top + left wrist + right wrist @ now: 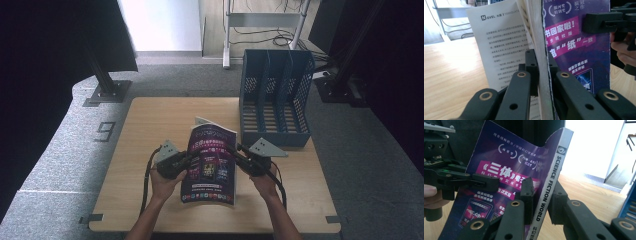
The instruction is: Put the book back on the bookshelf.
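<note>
Both grippers clamped on our magazine [210, 165]
Left gripper [186, 161] pinches the page edge, right gripper [239, 159] the spine; bare table [150, 130] all around, file rack [275, 97] beyond.

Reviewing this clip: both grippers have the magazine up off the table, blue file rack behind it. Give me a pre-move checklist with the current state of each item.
1. Left gripper clamped on the magazine: ok, jaws pinch its open page edge.
2. Right gripper clamped on the magazine: ok, jaws grip the spine side.
3. Magazine held closed: not ok, a white inner page fans away from the stack at the left gripper.
4. Cover flat: not ok, it bows between the two grips in the right gripper view.
5. File rack slots free to take it: ok, all compartments look empty from the high view.
6. Magazine lined up with a slot: not ok, it lies in front of the rack, nearly flat.
</note>
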The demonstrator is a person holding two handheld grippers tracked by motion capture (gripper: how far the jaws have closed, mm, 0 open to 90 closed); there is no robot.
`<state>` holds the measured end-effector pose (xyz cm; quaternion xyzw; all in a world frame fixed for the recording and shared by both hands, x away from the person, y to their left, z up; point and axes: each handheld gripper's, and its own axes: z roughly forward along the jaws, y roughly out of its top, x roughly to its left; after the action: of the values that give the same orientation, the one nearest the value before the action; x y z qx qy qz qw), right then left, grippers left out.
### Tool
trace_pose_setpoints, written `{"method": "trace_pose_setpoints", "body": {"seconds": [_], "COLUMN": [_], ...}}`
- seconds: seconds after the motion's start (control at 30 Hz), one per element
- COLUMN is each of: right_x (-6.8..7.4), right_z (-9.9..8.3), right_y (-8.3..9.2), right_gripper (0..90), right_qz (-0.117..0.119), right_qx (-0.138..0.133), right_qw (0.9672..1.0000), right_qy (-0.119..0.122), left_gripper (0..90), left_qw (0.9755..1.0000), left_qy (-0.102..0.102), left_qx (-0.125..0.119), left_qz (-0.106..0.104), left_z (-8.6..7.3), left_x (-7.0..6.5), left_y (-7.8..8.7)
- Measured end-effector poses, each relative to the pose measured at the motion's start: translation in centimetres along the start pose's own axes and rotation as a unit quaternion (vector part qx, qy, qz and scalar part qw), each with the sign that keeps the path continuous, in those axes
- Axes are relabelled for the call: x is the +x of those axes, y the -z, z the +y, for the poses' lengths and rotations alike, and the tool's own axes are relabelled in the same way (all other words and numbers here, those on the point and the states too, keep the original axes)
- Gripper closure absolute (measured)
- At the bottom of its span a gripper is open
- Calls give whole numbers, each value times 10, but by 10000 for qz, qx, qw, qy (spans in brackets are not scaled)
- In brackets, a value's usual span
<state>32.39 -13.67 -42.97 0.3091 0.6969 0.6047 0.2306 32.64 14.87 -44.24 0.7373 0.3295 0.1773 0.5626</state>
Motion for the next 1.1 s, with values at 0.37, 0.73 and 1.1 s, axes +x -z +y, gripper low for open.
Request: {"method": "trace_pose_setpoints", "body": {"seconds": [0.37, 0.73, 1.1], "right_x": [1, 0, -6], "right_z": [5, 4, 2], "right_y": [4, 0, -8], "right_gripper": [763, 766, 769], "right_qz": [-23, -45, -52], "right_qx": [-120, -103, -138], "right_qw": [9999, 9998, 9998], "right_qy": [70, 165, 114], "left_gripper": [859, 861, 862], "left_qw": [9999, 10000, 9999], "left_qy": [-126, -51, -18], "left_qx": [-43, -69, -82], "left_qz": [16, 8, 57], "left_z": [7, 4, 3], "left_x": [-3, 3, 9], "left_y": [2, -2, -9]}}
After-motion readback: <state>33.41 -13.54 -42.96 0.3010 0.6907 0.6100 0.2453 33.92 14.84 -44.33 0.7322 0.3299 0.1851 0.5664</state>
